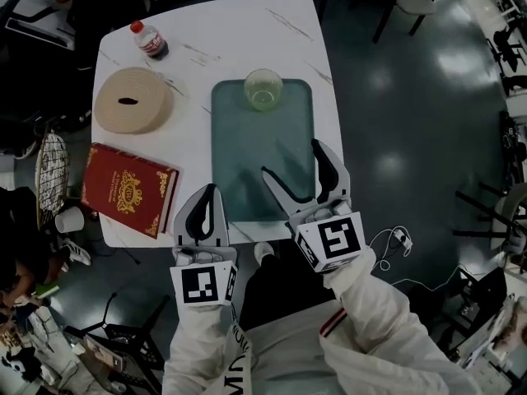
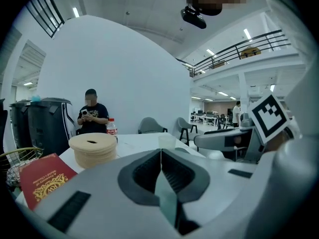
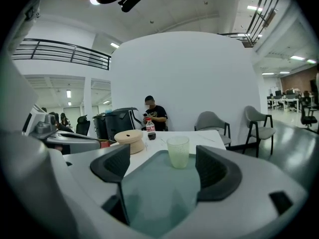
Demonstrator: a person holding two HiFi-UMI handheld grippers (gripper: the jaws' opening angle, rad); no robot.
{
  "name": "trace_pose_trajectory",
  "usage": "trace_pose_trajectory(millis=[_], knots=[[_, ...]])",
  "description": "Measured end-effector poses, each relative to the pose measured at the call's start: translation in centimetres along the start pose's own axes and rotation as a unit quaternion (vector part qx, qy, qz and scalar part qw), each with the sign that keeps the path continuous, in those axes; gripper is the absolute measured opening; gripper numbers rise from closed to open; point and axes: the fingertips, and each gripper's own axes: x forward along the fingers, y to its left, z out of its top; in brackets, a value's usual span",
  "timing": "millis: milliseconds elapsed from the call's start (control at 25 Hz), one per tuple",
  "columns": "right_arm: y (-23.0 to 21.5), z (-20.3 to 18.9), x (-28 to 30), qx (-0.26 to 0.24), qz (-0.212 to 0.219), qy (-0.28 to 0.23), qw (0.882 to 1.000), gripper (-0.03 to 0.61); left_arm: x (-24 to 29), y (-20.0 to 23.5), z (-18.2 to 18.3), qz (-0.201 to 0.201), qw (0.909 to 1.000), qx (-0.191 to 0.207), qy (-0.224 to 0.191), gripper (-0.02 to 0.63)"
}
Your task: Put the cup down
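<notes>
Cup: translucent and pale green, standing upright with its long axis vertical and its mouth up, at the 12 o'clock end of the teal tray on the white table. Whether it holds anything cannot be told. In the left gripper view only its upper part shows above the tongs; the tray's 6 o'clock edge is partly covered by both grippers in the head view.

Right tongs: spread wide, empty, hanging over the tray's 5 o'clock part, well apart from the cup; in the right gripper view the cup appears beyond and between the open tongs, untouched.

Left tongs: pressed together on nothing, at the tray's 7 o'clock corner.

Beyond the tray, from 8 to 11 o'clock: red book, round beige box, bottle.
</notes>
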Motion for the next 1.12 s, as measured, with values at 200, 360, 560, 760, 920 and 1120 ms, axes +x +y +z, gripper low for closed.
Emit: trace_pose_trajectory(millis=[200,360,560,760,920,1120], knots=[[1.7,-0.7,-3.6,0.028,-0.006,0.012,1.000,0.419,-3.2,-1.2,0.8,-0.016,0.9998,0.008,-0.012,0.012],[3.3,-0.3,-6.2,0.028,-0.012,0.008,1.000,0.419,-6.1,-2.0,1.5,-0.024,0.9995,0.006,-0.021,0.012],[5.2,0.2,-9.2,0.024,-0.023,0.002,0.999,0.417,-9.3,-3.0,2.1,-0.036,0.9988,0.009,-0.032,0.012],[7.0,0.4,-11.3,0.023,-0.022,0.005,0.999,0.417,-11.9,-3.2,2.1,-0.038,0.9986,0.003,-0.037,0.012],[8.5,1.1,-12.6,0.003,-0.013,0.012,1.000,0.417,-13.4,-3.3,2.6,-0.039,0.9982,-0.002,-0.046,0.012],[10.2,2.3,-14.5,-0.003,0.001,0.019,1.000,0.417,-15.5,-3.6,3.6,-0.043,0.9977,-0.001,-0.053,0.012]])
